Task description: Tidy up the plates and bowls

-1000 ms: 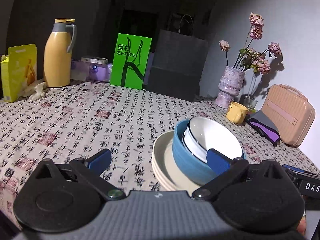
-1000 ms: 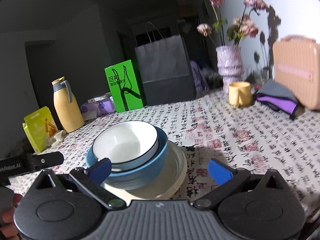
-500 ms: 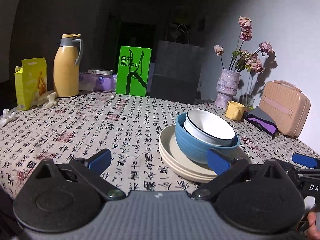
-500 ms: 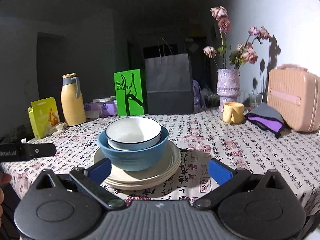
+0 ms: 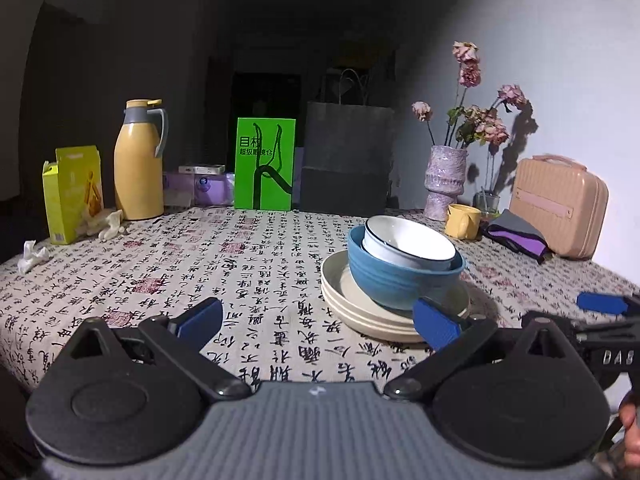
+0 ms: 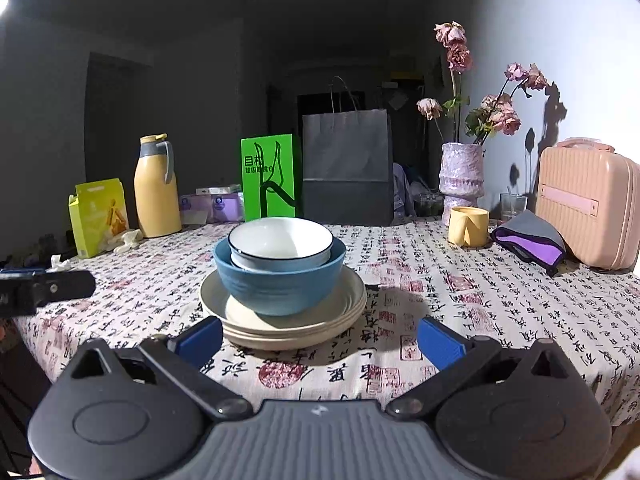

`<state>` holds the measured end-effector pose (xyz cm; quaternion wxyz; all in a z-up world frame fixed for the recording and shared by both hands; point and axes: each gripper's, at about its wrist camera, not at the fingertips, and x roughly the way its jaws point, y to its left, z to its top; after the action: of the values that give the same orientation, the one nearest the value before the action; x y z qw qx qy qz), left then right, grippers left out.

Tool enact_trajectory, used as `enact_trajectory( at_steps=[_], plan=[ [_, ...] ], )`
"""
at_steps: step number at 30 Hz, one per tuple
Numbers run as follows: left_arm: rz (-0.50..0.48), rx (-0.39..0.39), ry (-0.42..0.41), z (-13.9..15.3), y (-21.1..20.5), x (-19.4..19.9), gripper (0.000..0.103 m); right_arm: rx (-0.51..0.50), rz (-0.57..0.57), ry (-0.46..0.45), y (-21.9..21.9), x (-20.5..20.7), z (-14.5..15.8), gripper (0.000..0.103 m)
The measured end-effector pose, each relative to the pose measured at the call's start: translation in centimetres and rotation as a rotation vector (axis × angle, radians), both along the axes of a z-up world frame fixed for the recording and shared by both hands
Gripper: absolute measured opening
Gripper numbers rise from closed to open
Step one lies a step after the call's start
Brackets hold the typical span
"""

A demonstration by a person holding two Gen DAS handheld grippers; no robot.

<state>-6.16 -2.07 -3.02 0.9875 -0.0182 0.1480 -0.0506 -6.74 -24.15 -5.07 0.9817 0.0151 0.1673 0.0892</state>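
Plates point(image 6: 280, 322) sit stacked near the front middle of the table point(image 6: 500, 300), cream-coloured, and we see a blue bowl point(image 6: 280, 284) resting on them with a white bowl point(image 6: 280, 244) nested inside it. We hold the right gripper point(image 6: 320, 338) just short of the stack, its blue-tipped fingers point(image 6: 438, 342) spread wide and gripping nothing. Our left gripper point(image 5: 316, 318) hangs to the left of the stack, equally spread and empty. Along the far edge stand a yellow box point(image 6: 100, 218), a yellow flask point(image 6: 156, 192), a green sign point(image 6: 270, 178), a dark paper bag point(image 6: 346, 168) and a vase of dried flowers point(image 6: 462, 178). At far right we see a yellow mug point(image 6: 468, 226), a folded cloth point(image 6: 528, 240) and a pink case point(image 6: 586, 204).
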Motion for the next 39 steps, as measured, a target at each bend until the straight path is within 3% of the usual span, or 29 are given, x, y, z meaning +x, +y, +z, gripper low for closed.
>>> enact_trajectory(
  at_steps=[13,39],
  plan=[
    [0.002,0.0,0.014,-1.5,0.7,-0.4,0.103,-0.009,0.019,0.014,0.6,0.1,-0.4,0.103],
    [-0.006,0.004,-0.002,-1.4,0.4,-0.7,0.103,-0.01,0.033,0.012,0.8,0.2,-0.3,0.103]
  ],
)
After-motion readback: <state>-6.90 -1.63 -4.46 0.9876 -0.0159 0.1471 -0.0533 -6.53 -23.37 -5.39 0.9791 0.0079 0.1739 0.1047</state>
